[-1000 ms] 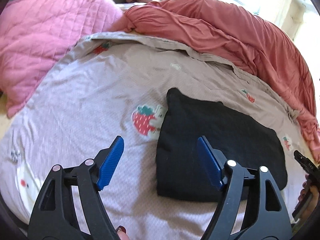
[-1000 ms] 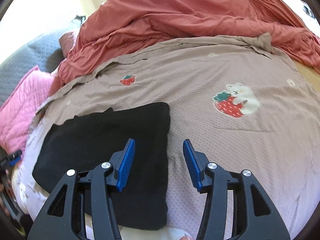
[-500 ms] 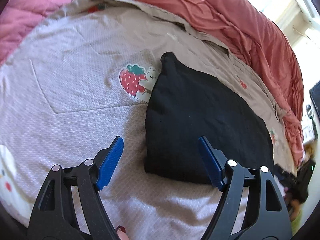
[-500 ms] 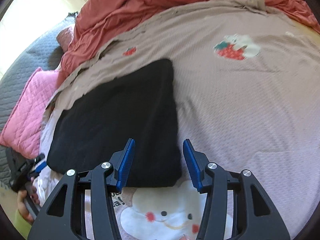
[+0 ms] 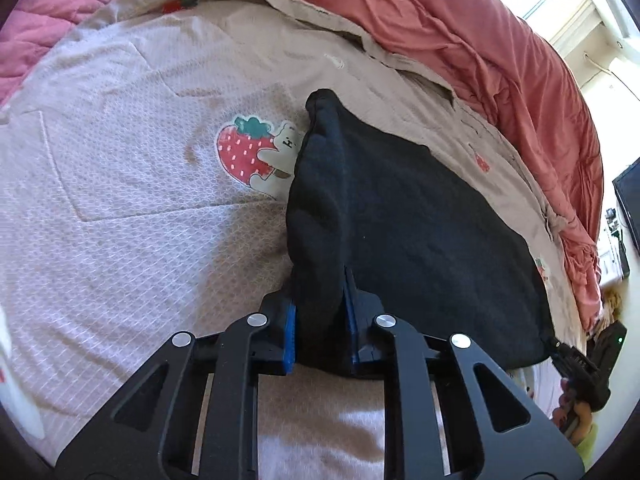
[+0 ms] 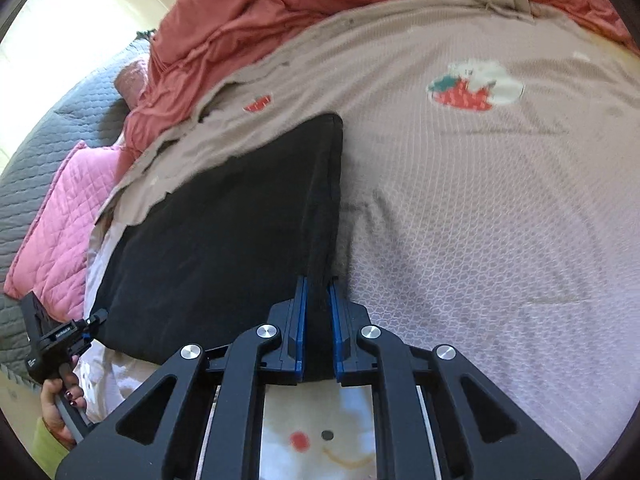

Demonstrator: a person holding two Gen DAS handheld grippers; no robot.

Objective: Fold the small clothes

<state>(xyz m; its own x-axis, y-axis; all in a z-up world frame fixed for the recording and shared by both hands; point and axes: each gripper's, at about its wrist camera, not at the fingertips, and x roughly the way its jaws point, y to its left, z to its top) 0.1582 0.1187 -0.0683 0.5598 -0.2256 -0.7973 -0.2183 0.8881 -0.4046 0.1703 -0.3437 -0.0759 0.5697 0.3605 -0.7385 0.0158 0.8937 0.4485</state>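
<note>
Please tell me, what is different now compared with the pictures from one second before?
Both hand-held grippers came down to the near edge of the black garment and their jaws have just been closing. The left hand-held gripper now pinches the near left corner, the right hand-held gripper the near right corner. The garment lies where it was on the strawberry-print sheet; the red duvet is unchanged.

Open, flat stretch of printed bedspread (image 5: 132, 184) left of the black garment (image 5: 408, 224) in the left wrist view, and again right of it in the right wrist view. Far side blocked by a heaped red duvet (image 5: 460, 36) along the bed's edge, with a pink quilted cushion (image 6: 60, 216) and grey quilt (image 6: 52, 140) beyond the garment's left end. No gap inside either gripper, both clamped on garment corners.
</note>
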